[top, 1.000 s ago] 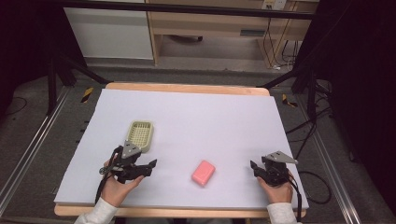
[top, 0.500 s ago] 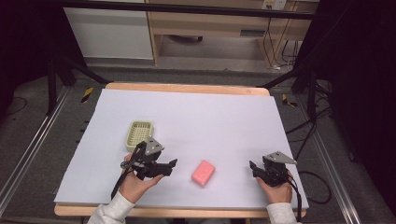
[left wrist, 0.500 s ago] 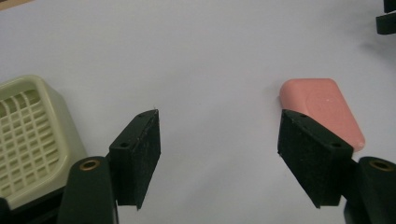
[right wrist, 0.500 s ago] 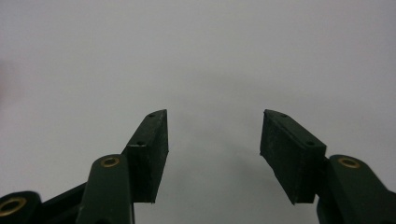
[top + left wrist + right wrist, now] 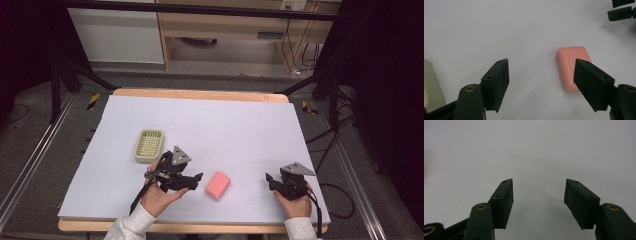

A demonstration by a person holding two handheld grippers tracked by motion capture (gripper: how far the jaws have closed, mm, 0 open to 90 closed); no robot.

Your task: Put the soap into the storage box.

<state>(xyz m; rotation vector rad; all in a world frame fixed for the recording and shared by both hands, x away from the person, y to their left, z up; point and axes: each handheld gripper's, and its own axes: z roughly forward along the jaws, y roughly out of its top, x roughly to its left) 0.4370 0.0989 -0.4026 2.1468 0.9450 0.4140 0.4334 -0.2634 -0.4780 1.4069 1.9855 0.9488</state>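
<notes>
A pink bar of soap [image 5: 218,184] lies on the white table sheet [image 5: 225,125] near the front. My left gripper [image 5: 197,178] sits just to its left, pointing at it, open, and its jaws have just been opening wider. In the left gripper view the soap [image 5: 569,65] lies ahead and to the right, partly behind the right jaw, and nothing is between the pads [image 5: 501,80]. My right gripper [image 5: 270,180] rests at the front right, well apart from the soap. It is open with bare sheet between its fingertips [image 5: 539,195], its jaws having opened a little too.
A pale green slotted soap dish [image 5: 149,145] stands on the sheet behind and left of the left hand; its edge [image 5: 431,85] shows in the left gripper view. The right gripper's jaws [image 5: 621,10] show far off there. Cables trail off the table's front.
The left hand has moved right, from beside the soap dish to close by the pink soap. The right hand has stayed where it was.
</notes>
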